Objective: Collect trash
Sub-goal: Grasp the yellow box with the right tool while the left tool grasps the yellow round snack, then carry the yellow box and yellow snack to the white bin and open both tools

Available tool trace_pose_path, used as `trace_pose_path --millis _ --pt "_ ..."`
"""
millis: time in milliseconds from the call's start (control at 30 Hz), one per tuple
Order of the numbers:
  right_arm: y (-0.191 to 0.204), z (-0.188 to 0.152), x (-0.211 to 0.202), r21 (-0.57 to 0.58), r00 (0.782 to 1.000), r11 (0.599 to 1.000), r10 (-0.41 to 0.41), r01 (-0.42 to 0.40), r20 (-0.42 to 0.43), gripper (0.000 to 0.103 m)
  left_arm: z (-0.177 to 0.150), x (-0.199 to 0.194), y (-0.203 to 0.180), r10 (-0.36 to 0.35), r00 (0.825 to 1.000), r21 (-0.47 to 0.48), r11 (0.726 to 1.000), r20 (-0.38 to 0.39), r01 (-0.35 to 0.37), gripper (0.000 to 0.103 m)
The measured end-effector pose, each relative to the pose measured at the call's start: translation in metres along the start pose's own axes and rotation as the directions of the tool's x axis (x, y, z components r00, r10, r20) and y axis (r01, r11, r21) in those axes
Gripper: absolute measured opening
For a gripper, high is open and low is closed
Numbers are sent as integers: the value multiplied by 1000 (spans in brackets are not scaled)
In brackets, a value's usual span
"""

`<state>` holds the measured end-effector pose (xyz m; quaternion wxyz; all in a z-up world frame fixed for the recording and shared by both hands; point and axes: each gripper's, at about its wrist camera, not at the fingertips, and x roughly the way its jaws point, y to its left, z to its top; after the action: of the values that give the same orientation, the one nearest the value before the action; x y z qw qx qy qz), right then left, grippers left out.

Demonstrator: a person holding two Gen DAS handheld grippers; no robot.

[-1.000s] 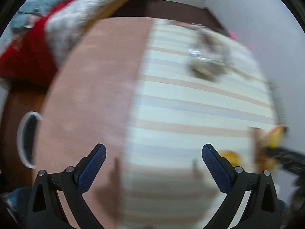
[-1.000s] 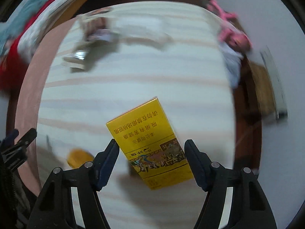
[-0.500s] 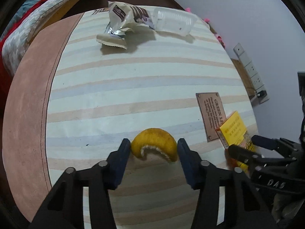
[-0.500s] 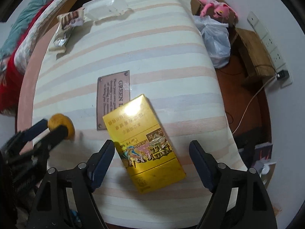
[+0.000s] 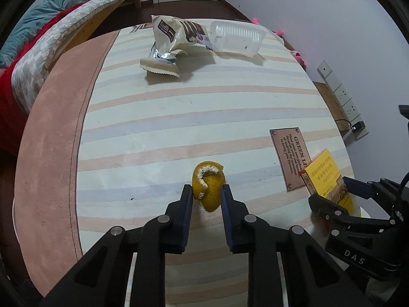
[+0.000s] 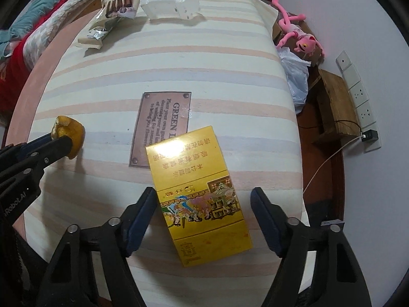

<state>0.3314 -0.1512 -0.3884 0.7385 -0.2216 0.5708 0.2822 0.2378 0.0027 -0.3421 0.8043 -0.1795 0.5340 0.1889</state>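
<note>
Peel: a curled yellow-orange piece of citrus peel (image 5: 208, 188) with a white pithy edge sits pinched between the blue pads of my left gripper (image 5: 206, 196), at the near part of the striped table (image 5: 179, 117).
Left gripper: clamped on the peel, both pads touching its sides; the right wrist view shows part of a marking, "Robot.AI", on its black body.
Box: a glossy yellow cardboard cigarette box (image 6: 198, 192) with Chinese characters and a colourful picture panel lies flat between the fingers of my right gripper (image 6: 203, 206), its far corner overlapping the brown plaque (image 6: 163, 125).
Right gripper: spread wide around the box, its left pad just beside the box edge, the right pad apart from it; "DAS" is printed on its frame.
Plaque: reads "GREEN L…", with smaller lines beginning "Plant your own…".
Far end: a crumpled white and brown snack wrapper (image 5: 176, 41) lies next to a clear plastic tray (image 5: 236, 37).
Floor: a pink plush toy (image 6: 296, 34) by the wall.
</note>
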Motion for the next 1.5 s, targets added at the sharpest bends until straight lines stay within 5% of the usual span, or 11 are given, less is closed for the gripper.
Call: trace_pose_path --millis 300,567,733,800,867,1000,1200,1400,1500 --pt "3 -4 -11 25 1000 1000 15 -15 13 63 3 -34 8 14 997 -9 1000 81 -13 14" --pt "28 0 -57 28 990 995 93 -96 106 62 12 -102 42 36 973 -38 999 227 -28 8" --pt "54 14 -79 0 981 992 125 -126 146 62 12 -109 87 -30 977 -136 989 213 60 9" --pt "56 20 -79 5 982 992 123 -125 146 62 8 -95 105 -78 983 -171 979 164 106 14" --pt "56 24 -75 14 983 993 113 -117 144 62 4 -78 117 -129 986 -219 964 104 149 48" --pt "46 28 -55 58 988 992 106 -113 113 62 -15 -50 122 -242 969 -267 931 53 247 55" --pt "36 12 -29 115 991 985 121 -127 59 62 -28 -31 84 -211 977 -152 967 -35 203 55" --pt "31 1 -16 142 992 982 121 -125 40 62 -34 -17 54 -41 999 -28 999 -27 41 53" --pt "34 -1 -14 139 992 983 117 -122 40 62 -34 -14 48 16 1000 7 1000 -3 -16 33"
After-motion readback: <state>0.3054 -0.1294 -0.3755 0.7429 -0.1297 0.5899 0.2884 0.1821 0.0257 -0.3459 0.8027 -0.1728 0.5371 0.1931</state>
